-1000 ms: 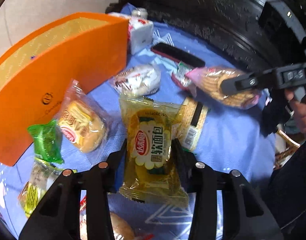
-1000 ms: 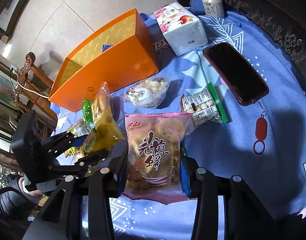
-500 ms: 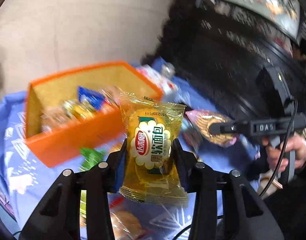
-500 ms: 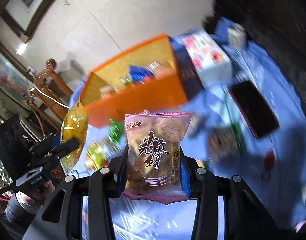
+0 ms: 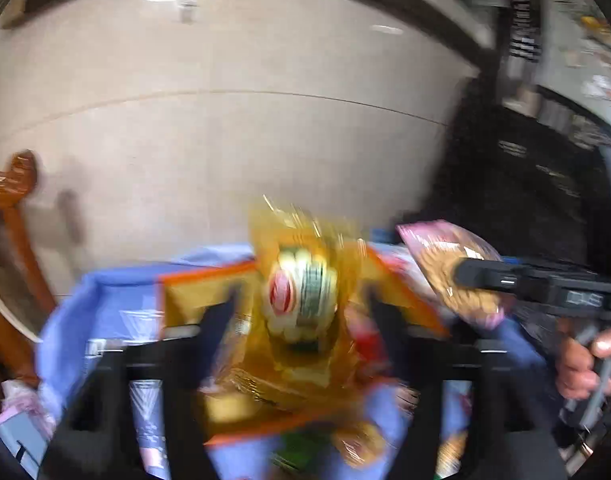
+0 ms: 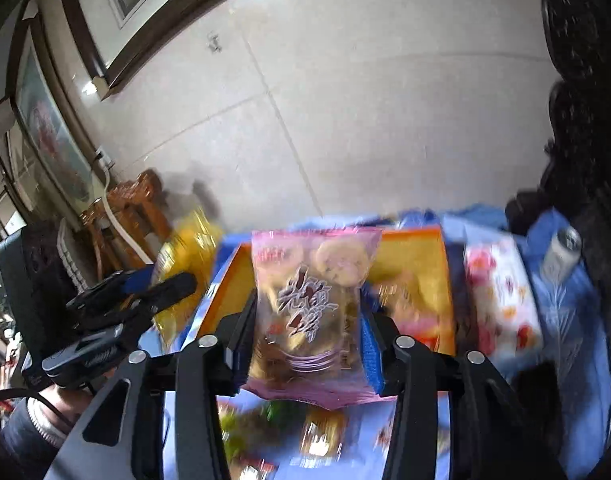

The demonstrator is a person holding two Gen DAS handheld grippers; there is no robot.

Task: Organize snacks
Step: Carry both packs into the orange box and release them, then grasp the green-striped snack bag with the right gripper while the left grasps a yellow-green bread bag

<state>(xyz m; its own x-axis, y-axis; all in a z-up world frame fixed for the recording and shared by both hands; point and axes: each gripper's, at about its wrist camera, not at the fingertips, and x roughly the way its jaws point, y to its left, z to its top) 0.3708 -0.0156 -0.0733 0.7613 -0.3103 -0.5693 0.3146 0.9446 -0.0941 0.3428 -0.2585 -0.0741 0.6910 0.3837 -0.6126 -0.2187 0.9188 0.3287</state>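
Observation:
My left gripper (image 5: 301, 312) is shut on a yellow bread packet (image 5: 301, 292), held up over the open orange box (image 5: 193, 292); this view is blurred. My right gripper (image 6: 309, 320) is shut on a pink cookie packet (image 6: 309, 304), held in front of the same orange box (image 6: 417, 276). The pink packet also shows in the left wrist view (image 5: 457, 272), in the right gripper's fingers (image 5: 489, 278). The yellow packet shows at the left in the right wrist view (image 6: 185, 256), in the left gripper (image 6: 161, 288).
A blue cloth (image 6: 561, 308) covers the table. A flowered tissue pack (image 6: 501, 296) and a drink can (image 6: 561, 256) stand right of the box. Loose snacks (image 6: 321, 428) lie below the grippers. A wooden chair (image 5: 13, 240) stands at the left. A pale wall lies behind.
Both grippers have lifted their packets off the table and tilted upward, moving over the orange box. The table and loose snacks have dropped low in both views.

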